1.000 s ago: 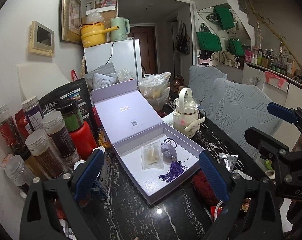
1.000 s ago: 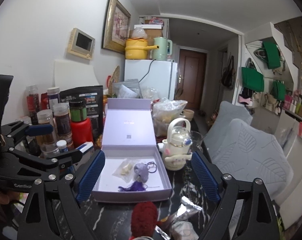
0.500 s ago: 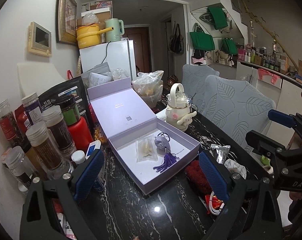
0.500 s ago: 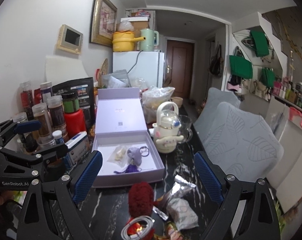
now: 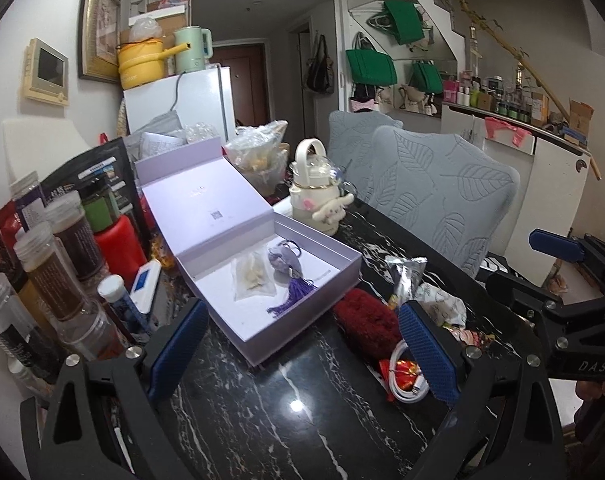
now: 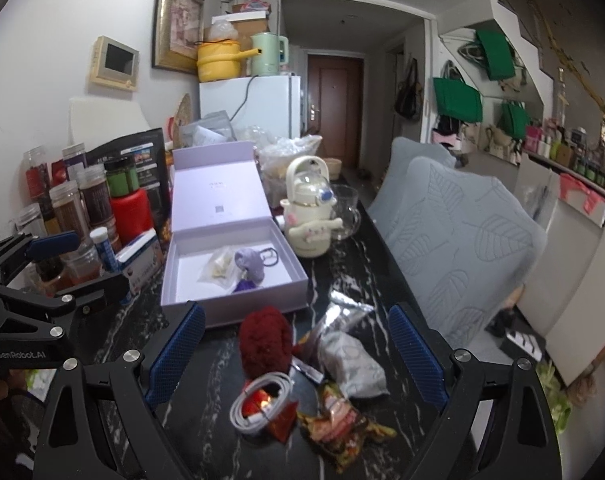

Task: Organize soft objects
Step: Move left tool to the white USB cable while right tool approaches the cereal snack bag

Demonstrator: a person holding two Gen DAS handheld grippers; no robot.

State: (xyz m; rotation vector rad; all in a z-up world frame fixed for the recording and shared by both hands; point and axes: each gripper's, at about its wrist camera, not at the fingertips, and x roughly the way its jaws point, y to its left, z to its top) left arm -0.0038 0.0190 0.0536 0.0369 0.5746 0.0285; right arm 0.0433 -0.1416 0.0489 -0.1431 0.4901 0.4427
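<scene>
An open lilac box (image 5: 342,276) (image 6: 206,300) lies on the black marble table, its lid leaning back. Inside lie a clear sachet (image 5: 252,280) (image 6: 218,270) and a purple plush charm with a tassel (image 5: 284,266) (image 6: 251,266). A dark red fluffy object (image 5: 364,322) (image 6: 265,338) rests on the table just in front of the box. My left gripper (image 5: 302,348) is open, hovering before the box with nothing between its fingers. My right gripper (image 6: 296,354) is open too, with the red fluffy object, a coiled white cable (image 6: 258,400) and snack packets (image 6: 352,360) below its gap.
Spice jars and a red canister (image 5: 116,246) (image 6: 130,210) crowd the left wall side. A cream kettle with a plush dog (image 5: 316,200) (image 6: 308,216) and a glass mug (image 6: 346,210) stand behind the box. Grey leaf-patterned chair backs (image 5: 434,196) (image 6: 458,232) line the table's right edge.
Both grippers have pulled back and sunk lower; the box looks smaller, and the red fluffy object, cable and snack packets have come into view between the fingers.
</scene>
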